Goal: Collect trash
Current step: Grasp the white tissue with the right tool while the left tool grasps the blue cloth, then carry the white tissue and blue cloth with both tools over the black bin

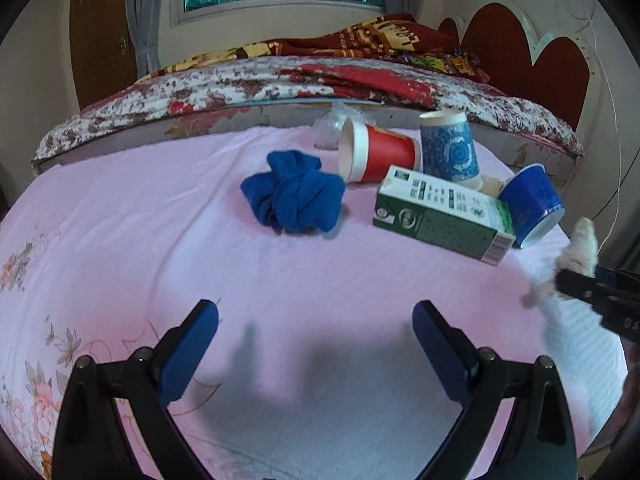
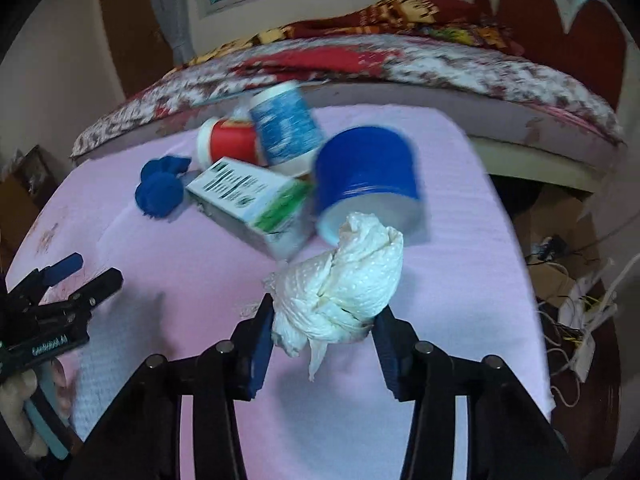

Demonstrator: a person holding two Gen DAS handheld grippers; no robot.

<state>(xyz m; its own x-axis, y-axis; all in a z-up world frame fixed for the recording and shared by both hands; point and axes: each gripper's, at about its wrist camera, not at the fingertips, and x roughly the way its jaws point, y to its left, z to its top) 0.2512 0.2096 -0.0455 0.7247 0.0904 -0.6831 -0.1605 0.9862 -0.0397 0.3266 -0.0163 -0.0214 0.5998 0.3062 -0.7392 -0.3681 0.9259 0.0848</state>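
A crumpled white tissue wad (image 2: 352, 280) sits between the blue pads of my right gripper (image 2: 324, 312), which press on its two sides just above the pink cloth-covered table (image 2: 460, 240). Right behind it lies a blue cup (image 2: 366, 172) on its side, then a green-and-white carton (image 2: 252, 200), a blue patterned cup (image 2: 286, 128), a red cup (image 2: 232, 144) lying down and a bunched blue cloth (image 2: 160, 192). My left gripper (image 1: 316, 316) hangs open over bare pink cloth, short of the blue cloth (image 1: 294, 194) and the carton (image 1: 440, 216). The tissue (image 1: 580, 248) shows at that view's right edge.
A bed with a floral quilt (image 1: 240, 92) runs along the table's far edge, with a red headboard (image 1: 540, 52) at the right. A clear plastic scrap (image 1: 330, 126) lies behind the red cup. Cables and a power strip (image 2: 576, 320) lie on the floor off the table's right edge.
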